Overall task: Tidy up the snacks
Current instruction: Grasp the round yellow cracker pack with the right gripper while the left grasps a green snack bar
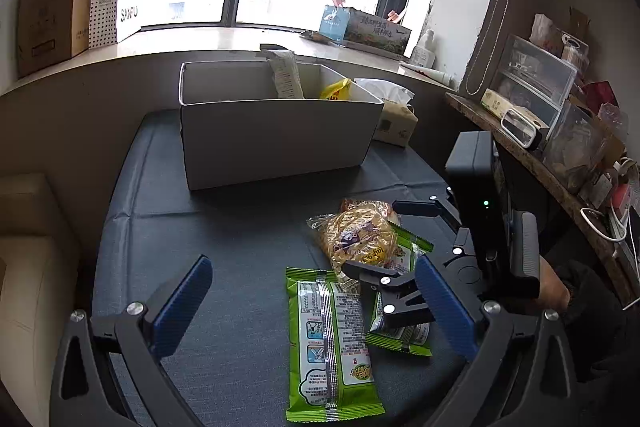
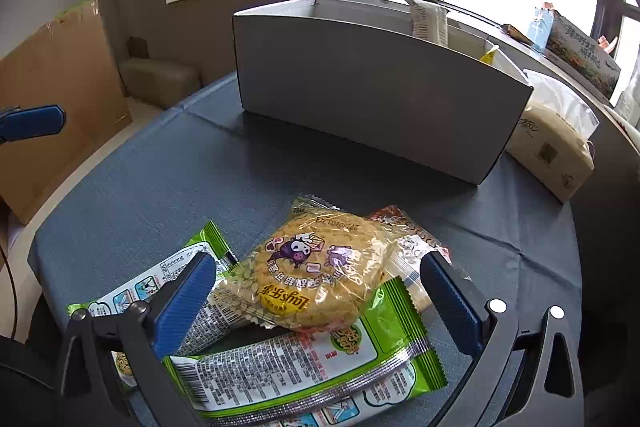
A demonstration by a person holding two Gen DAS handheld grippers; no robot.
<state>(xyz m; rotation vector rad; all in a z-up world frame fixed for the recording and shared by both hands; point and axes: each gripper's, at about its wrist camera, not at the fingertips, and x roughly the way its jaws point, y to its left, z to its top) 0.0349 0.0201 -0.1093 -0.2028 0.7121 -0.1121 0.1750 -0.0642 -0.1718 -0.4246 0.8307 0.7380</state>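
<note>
Right gripper [image 2: 316, 291] jaws apart, straddling the round yellow snack pack [image 2: 316, 267] stacked on two green packs [image 2: 304, 367] at 6 o'clock. Only left wrist view shows inside the white box [image 1: 276, 139] at 12: two packs. Left gripper [image 1: 316, 307] spread, empty.

Dark grey table cloth [image 1: 240, 227], w/ fold creases. On it: white box [image 1: 280, 143] at back, tissue pack [image 1: 396, 125] just beside it, green snack packs [image 1: 328, 343] & yellow noodle pack [image 1: 360, 239] in front.
</note>
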